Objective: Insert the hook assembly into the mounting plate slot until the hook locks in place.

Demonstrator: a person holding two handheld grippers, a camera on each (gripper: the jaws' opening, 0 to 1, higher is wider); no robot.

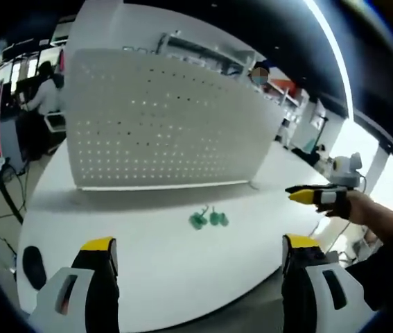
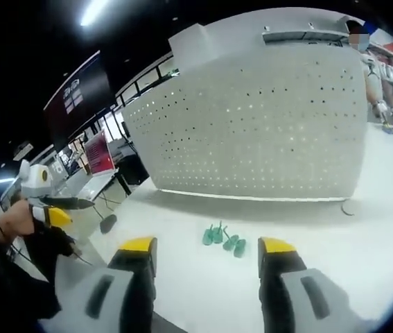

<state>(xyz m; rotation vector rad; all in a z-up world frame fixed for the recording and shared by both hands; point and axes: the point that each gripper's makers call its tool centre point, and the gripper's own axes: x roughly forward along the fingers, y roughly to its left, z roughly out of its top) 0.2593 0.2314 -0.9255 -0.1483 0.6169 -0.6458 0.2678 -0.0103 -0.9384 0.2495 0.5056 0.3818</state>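
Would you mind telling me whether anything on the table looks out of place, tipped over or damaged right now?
Nothing stands out. The white pegboard stands upright on the white table, and the green hooks lie in a small loose cluster in front of it, apart from the board. Both the left gripper and the right gripper are open and empty.

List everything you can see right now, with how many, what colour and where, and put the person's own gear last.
pegboard panel: one, white with rows of small holes, standing upright on the table behind the hooks.
hooks: a small cluster, exact count unclear, green, lying on the table in front of the panel.
table: one, white, carrying the panel and hooks.
dark oval object: one, black, on the table near its left edge in the left gripper view; what it is cannot be told.
left gripper: yellow-tipped fingers apart, holding nothing.
right gripper: yellow-tipped fingers apart, holding nothing, aimed toward the hooks.
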